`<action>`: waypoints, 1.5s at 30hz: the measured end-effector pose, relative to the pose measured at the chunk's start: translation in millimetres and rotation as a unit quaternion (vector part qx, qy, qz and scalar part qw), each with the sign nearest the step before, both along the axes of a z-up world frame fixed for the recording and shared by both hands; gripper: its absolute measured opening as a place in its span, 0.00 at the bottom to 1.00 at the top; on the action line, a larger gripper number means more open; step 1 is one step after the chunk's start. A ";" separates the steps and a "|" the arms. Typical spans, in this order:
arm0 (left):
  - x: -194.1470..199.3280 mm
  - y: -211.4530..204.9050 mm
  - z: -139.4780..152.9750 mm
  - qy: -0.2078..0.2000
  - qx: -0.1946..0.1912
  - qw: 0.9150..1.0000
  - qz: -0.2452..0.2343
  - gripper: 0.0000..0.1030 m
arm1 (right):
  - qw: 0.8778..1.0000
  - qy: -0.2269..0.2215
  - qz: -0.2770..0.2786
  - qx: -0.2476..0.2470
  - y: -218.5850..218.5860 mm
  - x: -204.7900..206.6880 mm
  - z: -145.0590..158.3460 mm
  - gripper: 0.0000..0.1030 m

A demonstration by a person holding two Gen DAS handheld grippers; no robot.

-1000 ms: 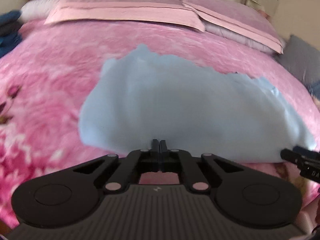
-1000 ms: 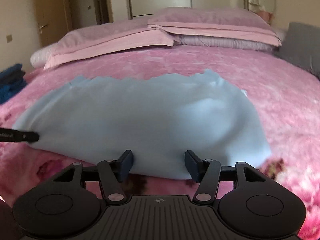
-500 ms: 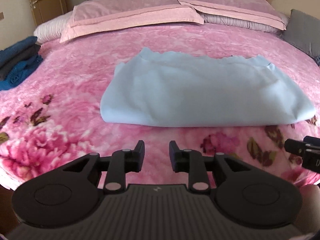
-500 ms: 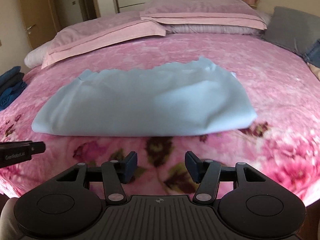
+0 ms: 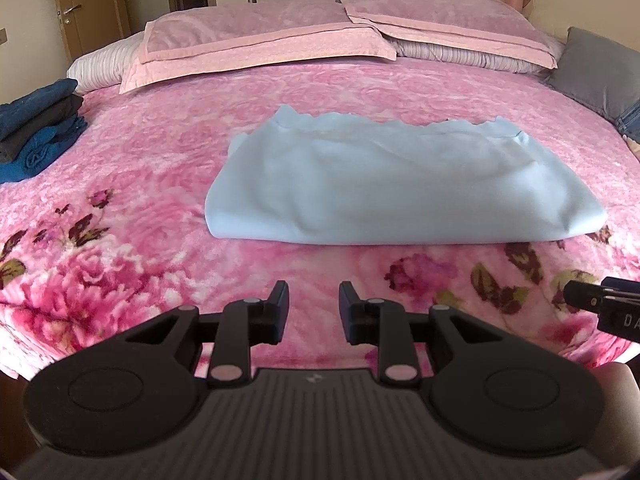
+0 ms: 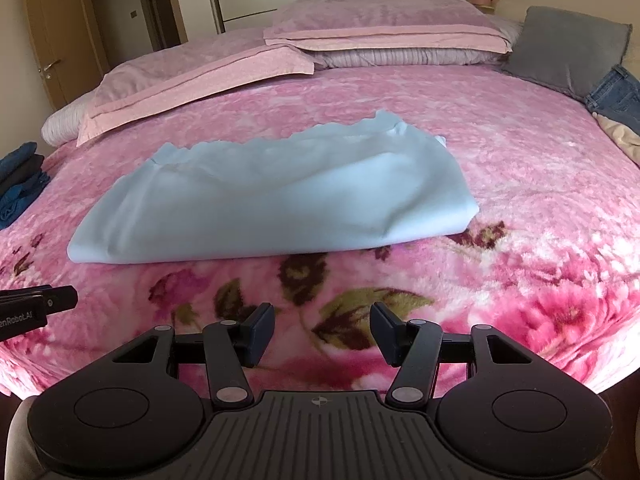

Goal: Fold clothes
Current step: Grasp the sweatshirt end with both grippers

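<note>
while both grippers, left [image 5: 313,295] & right [image 6: 322,322], are held open w/ nothing gripped, light-blue garment [image 5: 396,188] is seen folded ahead; further folds can't be judged.

Left gripper [image 5: 313,303] and right gripper [image 6: 322,330] gape, empty.

Soft daylight, strong fisheye bend at my edges

My views are evenly lit, with faint shadow under the pale blue cloth [image 5: 400,188]; the pink blanket [image 5: 160,152] looks slightly washed out, corners go black, and the bed curves heavily toward the rim.
</note>
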State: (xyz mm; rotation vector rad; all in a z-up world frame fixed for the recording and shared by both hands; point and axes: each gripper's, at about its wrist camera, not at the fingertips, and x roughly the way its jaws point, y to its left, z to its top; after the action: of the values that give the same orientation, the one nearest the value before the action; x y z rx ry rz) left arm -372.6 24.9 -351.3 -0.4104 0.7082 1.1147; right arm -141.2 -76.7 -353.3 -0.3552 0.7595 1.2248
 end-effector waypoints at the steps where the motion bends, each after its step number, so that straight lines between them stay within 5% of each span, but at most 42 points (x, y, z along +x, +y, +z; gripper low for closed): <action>1: -1.2 -0.2 0.1 -0.003 0.000 1.000 -0.001 0.23 | 1.000 0.001 -0.001 0.001 -0.9 0.7 0.1 0.55; 5: -17.4 7.4 -3.9 -0.054 -0.021 0.998 0.006 0.28 | 0.999 0.031 -0.008 0.014 -4.9 10.1 -1.5 0.55; 8: -41.7 25.0 -10.0 -0.135 -0.062 0.988 0.033 0.32 | 0.993 0.113 -0.023 0.037 -9.2 30.9 -8.7 0.55; 13: -80.8 64.5 -28.3 -0.296 -0.149 0.938 0.100 0.37 | 0.957 0.265 -0.078 0.090 -13.0 77.1 -26.9 0.55; 15: -88.6 79.1 -34.2 -0.320 -0.160 0.925 0.125 0.37 | 0.945 0.294 -0.099 0.103 -10.3 91.1 -32.0 0.55; 18: -91.9 97.9 -38.1 -0.338 -0.163 0.917 0.135 0.38 | 0.924 0.338 -0.129 0.122 -6.2 112.1 -39.6 0.55; 20: -88.5 109.3 -40.1 -0.329 -0.166 0.920 0.135 0.38 | 0.910 0.364 -0.149 0.134 -2.9 125.6 -44.6 0.55; 24: -75.7 127.9 -47.9 -0.268 -0.162 0.939 0.140 0.35 | 0.910 0.352 -0.187 0.116 14.6 138.9 -50.6 0.54; 29: -77.4 133.9 -57.9 -0.284 -0.151 0.936 0.144 0.39 | 0.888 0.385 -0.214 0.134 11.6 154.4 -61.2 0.54; 34: -78.0 143.1 -60.8 -0.294 -0.149 0.932 0.151 0.34 | 0.900 0.351 -0.213 0.145 16.2 153.4 -62.1 0.52; 38: -78.4 151.2 -60.0 -0.281 -0.154 0.934 0.157 0.23 | 0.899 0.340 -0.237 0.141 26.0 165.0 -68.3 0.22; 41: -80.4 151.3 -58.1 -0.278 -0.152 0.936 0.155 0.15 | 0.899 0.342 -0.237 0.138 22.7 167.8 -70.4 0.13; 45: -77.1 143.2 -47.2 -0.256 -0.127 0.948 0.138 0.12 | 0.906 0.323 -0.236 0.138 20.3 160.7 -63.7 0.08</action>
State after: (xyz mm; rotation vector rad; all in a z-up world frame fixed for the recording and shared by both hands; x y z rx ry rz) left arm -449.7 168.1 -398.4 -1.0037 0.3347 1.1138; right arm 19.6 -56.4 -417.0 0.4807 1.1365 0.9575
